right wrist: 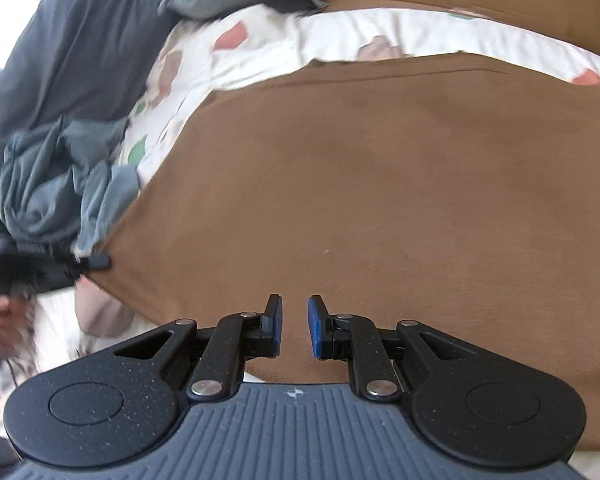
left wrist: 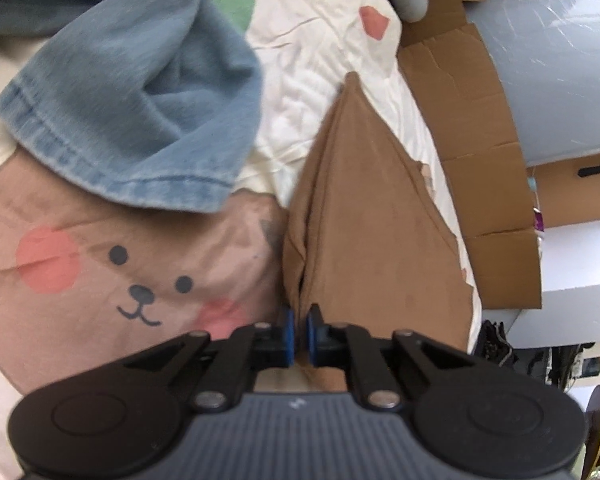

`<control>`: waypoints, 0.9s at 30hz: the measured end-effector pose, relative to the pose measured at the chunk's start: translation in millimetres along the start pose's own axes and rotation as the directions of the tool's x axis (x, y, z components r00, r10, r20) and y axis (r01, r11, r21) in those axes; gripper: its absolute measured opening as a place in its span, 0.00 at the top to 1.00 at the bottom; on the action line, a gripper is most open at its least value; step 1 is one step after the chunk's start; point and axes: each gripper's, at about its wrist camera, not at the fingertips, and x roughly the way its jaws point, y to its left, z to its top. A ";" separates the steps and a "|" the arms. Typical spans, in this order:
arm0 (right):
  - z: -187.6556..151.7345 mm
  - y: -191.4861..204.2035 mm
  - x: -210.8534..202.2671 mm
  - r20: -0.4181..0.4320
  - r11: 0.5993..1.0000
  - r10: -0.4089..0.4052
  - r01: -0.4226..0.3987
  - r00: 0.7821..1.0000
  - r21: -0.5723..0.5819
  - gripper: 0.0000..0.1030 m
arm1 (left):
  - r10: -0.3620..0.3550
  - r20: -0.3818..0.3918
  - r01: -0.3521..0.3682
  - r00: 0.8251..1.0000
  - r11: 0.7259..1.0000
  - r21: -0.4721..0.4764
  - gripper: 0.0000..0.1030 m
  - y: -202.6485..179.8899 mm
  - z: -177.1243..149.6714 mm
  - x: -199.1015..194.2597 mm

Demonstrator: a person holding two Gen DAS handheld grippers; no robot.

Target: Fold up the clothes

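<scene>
Left wrist view: your left gripper (left wrist: 299, 330) pinches a fold of the brown garment (left wrist: 364, 216) at lower centre, mid-fold by my judgement. Your right gripper (right wrist: 294, 326), fingers spread, hovers over its flat panel; next, grip an edge.

Brown garment (right wrist: 380, 184): matt, smooth knit cloth; denim (left wrist: 140, 92): faded blue, coarse weave, stitched hem. Sheet (left wrist: 320, 80): thin creased printed cotton. Grippers (left wrist: 299, 334) (right wrist: 294, 326): matt black plastic, bright metal rivets, blue rubbery pads (right wrist: 315, 326); cardboard (left wrist: 480, 152) dull, rough.
</scene>
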 end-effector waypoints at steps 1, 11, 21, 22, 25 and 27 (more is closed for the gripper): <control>-2.3 1.1 3.4 -0.010 1.000 -0.005 0.005 1.000 -0.005 0.86 | -0.004 0.000 0.004 1.000 1.000 0.003 0.94 -2.9 0.6 -1.6; -24.9 2.6 17.1 -0.082 0.996 -0.081 0.079 0.993 -0.030 0.88 | -0.081 0.013 0.080 0.997 0.996 0.042 0.95 -51.0 10.0 -2.5; -22.0 8.4 5.4 -0.072 0.998 -0.055 0.054 0.996 -0.021 0.90 | -0.075 0.002 0.075 0.997 0.996 0.053 0.95 -62.2 11.4 5.2; -19.3 8.9 1.3 -0.053 0.998 -0.054 0.053 0.997 -0.024 0.90 | -0.068 0.001 0.067 0.998 0.997 0.049 0.95 -60.6 11.4 5.8; -15.0 5.3 0.9 -0.028 0.998 -0.064 0.064 0.998 -0.015 0.90 | -0.046 -0.001 0.046 0.999 0.998 0.037 0.95 -55.8 11.5 7.6; -12.4 3.1 3.5 -0.016 0.997 -0.074 0.074 0.997 -0.014 0.90 | -0.044 0.003 0.044 0.999 0.998 0.033 0.95 -55.4 10.7 7.0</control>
